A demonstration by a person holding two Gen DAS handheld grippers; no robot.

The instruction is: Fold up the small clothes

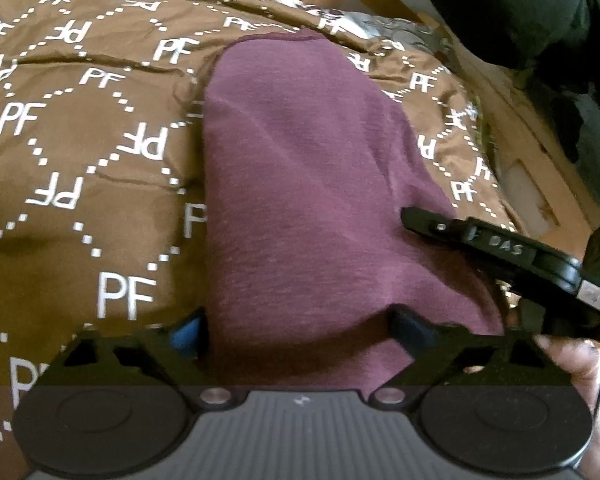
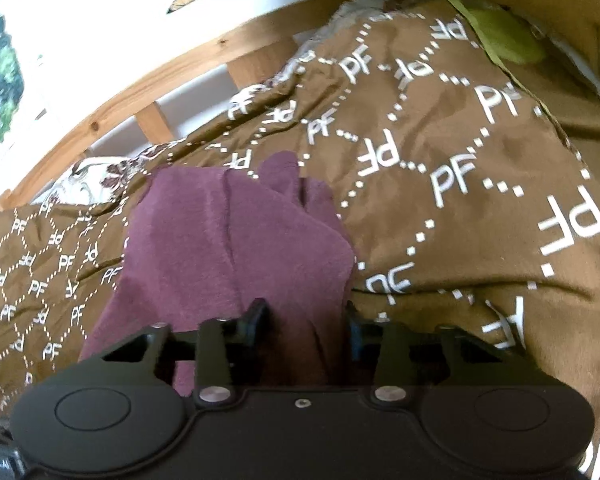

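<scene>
A small maroon garment (image 1: 300,184) lies on a brown bedspread printed with white PF letters (image 1: 72,152). My left gripper (image 1: 296,328) is open, its fingers wide apart over the garment's near edge, cloth between them. My right gripper (image 1: 472,236) shows in the left wrist view at the garment's right edge. In the right wrist view the garment (image 2: 236,240) lies partly folded with layered edges, and my right gripper (image 2: 306,320) is open with cloth between its fingers.
A wooden bed frame (image 2: 148,80) runs along the far side. A green item (image 2: 504,36) lies at the far right of the bedspread. A dark bundle (image 1: 540,20) sits at the top right. A hand (image 1: 572,364) holds the right gripper.
</scene>
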